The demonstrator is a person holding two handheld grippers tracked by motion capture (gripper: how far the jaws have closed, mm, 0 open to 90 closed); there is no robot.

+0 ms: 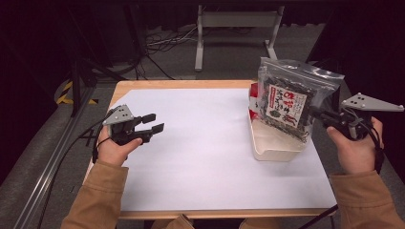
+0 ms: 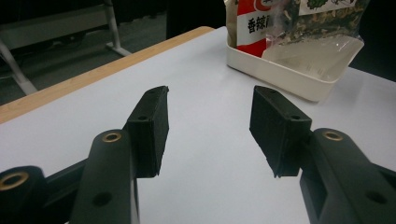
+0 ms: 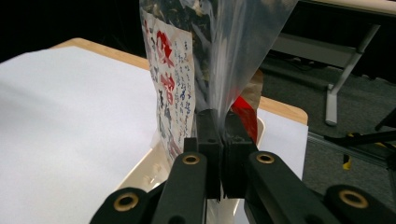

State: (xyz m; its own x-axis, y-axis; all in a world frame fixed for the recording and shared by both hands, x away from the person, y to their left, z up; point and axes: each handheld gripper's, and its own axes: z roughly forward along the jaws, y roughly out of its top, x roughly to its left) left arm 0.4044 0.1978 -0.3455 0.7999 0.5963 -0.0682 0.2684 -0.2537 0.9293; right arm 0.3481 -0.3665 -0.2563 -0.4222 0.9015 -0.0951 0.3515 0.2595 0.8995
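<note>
Over tray, bag in right tool

The clear plastic bag contained dark dried flakes and carried a white label printed with red and dark characters. It stood upright and slightly tilted, its lower end inside the cream tray at the right side of the worktop. Its right edge was clamped between the fingers of the right gripper. A red-printed packet stood in the tray just behind the bag, touching it.
</note>
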